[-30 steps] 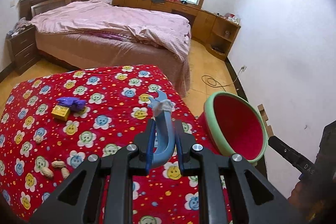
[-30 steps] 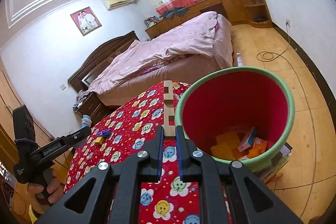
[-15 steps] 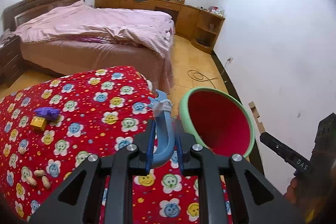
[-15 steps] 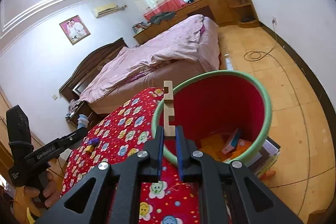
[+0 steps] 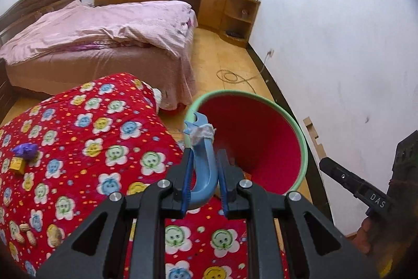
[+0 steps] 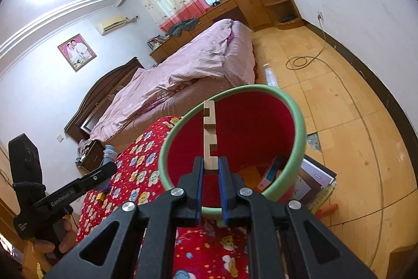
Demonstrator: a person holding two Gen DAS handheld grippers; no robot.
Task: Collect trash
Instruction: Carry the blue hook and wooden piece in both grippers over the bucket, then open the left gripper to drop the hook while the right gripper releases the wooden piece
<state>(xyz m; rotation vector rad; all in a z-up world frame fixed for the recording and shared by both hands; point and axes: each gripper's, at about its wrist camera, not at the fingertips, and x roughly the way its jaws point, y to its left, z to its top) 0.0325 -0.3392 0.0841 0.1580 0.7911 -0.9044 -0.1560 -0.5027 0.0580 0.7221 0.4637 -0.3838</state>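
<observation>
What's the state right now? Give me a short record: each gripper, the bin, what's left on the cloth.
left gripper: shut on a blue curved piece with a white scrap stuck on it, tip at the bin's near rim
right gripper: shut on a notched wooden strip, upright in front of the bin mouth
bin: red inside, green rim, on the floor beside the red cloth; boxes already inside
left on cloth: purple wrapper, yellow block, peanuts

Each tool (image 5: 202, 175) is black, with blue finger pads (image 6: 199, 181), silver screws and white lettering.
</observation>
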